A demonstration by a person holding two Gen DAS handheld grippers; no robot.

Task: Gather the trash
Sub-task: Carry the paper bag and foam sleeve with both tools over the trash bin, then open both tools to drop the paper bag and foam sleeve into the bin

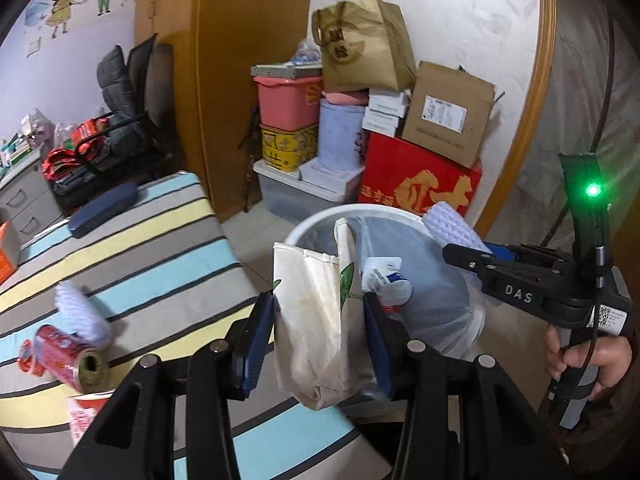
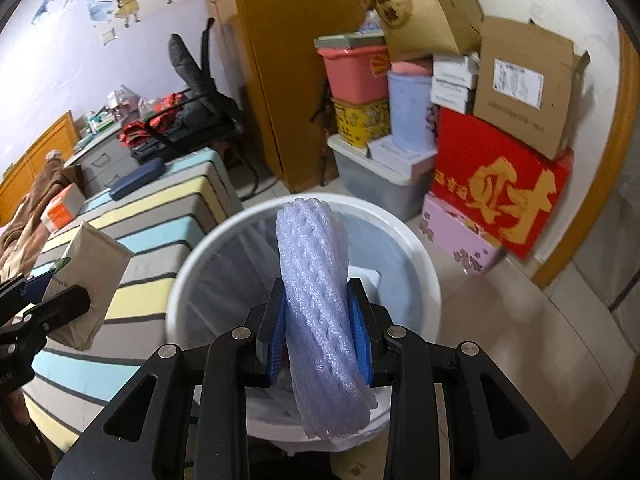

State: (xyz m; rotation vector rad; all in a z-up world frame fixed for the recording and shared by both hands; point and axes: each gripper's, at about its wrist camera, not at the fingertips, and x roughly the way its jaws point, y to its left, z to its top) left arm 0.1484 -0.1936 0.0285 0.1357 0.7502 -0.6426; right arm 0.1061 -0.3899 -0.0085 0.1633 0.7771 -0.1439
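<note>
Left gripper pinching 1 paper bag | right gripper pinching 1 foam net | 1 bin

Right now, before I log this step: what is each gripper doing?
Left gripper: closed on the paper bag.
Right gripper: closed on the foam net.

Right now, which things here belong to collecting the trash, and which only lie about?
Job:
- crumpled paper bag in left tool
- foam net sleeve in right tool
- white bin
- second foam sleeve, red wrapper roll on striped bed

Lying about:
- red box
- pink tub
- dark case
</note>
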